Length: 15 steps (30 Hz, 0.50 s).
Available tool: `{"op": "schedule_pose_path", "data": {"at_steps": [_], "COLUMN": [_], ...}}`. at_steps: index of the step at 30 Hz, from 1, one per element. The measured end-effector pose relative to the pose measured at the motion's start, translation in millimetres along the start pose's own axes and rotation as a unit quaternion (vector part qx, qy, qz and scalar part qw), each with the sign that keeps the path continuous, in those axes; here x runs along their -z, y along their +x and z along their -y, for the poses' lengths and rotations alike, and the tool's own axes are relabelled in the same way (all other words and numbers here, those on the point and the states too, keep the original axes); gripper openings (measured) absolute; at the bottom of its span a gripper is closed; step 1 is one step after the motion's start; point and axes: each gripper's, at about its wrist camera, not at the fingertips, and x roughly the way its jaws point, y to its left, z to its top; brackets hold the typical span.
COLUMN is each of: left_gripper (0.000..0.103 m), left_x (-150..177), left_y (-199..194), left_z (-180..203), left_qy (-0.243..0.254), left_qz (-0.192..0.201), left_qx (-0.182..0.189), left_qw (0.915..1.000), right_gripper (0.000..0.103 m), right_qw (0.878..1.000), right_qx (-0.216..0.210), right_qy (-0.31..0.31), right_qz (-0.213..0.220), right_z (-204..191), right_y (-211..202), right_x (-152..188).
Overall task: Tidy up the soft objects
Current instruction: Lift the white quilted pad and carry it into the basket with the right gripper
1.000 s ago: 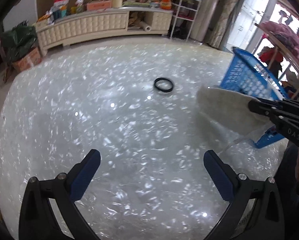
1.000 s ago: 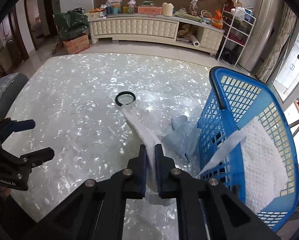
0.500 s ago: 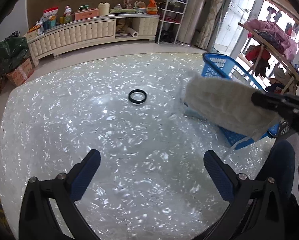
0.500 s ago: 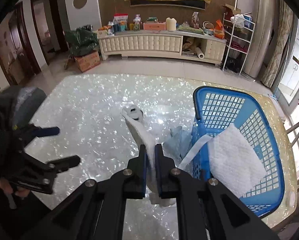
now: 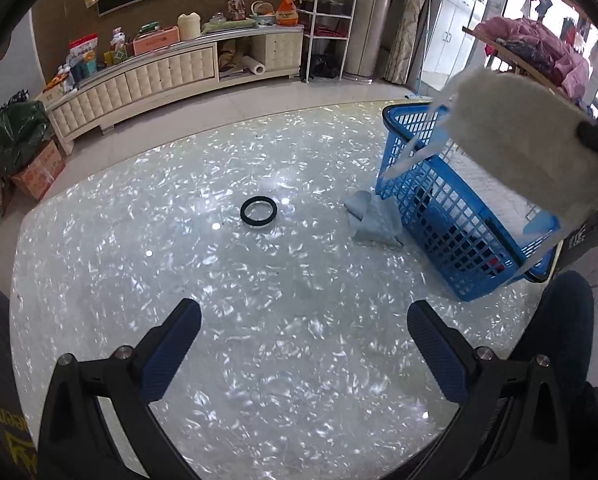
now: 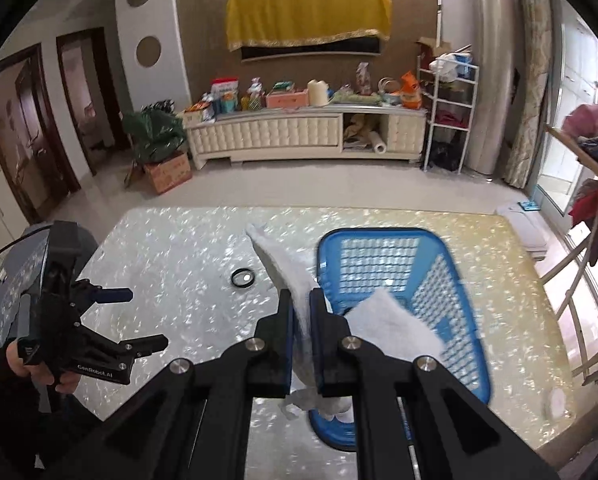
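White fleecy cloth [image 6: 283, 276] is pinched between the blue-padded fingers of the right gripper [image 6: 300, 316], whose jaws are clamped tight on it at the lower centre of the right wrist view. One end of the cloth curves up to a point toward the middle of the frame, and a crumpled end hangs out below the jaws. In the left wrist view the same cloth fills the upper right of the frame, held in the air above the blue basket [image 5: 439, 216], with thin white straps trailing down from it over the near rim.

Seen from the right wrist, the basket sits just right of centre, and a second white quilted cloth [image 6: 391, 328] lies across its mesh floor, right beside the right-hand finger. Through the mesh wall in the left wrist view, something dark and a bit of red show inside; what they are is not clear.

A pale blue cloth [image 5: 373, 222] lies crumpled on the pearly table [image 5: 179, 280], touching the foot of the basket. A black ring [image 5: 258, 210] rests well apart from it, near the frame's centre.

The left gripper [image 5: 303, 344] spreads its fingers wide over bare tabletop, holding nothing; a hand [image 6: 39, 372] grips it at the lower left of the right wrist view.
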Motion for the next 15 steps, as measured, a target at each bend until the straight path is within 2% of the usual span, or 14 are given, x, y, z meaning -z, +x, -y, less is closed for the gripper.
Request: {"op": "schedule_pose_path", "data": {"at_steps": [7, 15], "left_gripper": [0.103, 0.103], "left_x": [-20, -38], "left_y": [23, 59], "left_z": [3, -2], "left_qy": [0.022, 0.033], "left_qz": [-0.019, -0.052], "left_qx": [-0.018, -0.03], "left_qw": [0.9994, 0.9977], "right_gripper": [0.007, 0.007], "right_qw": [1.0, 0.998], "right_qx": [0.018, 0.033], "right_qy": [0.023, 0.054], "right_qz": [0.004, -0.013], "right_z": [27, 49], "right_y": [-1, 18], "right_x": [8, 13]}}
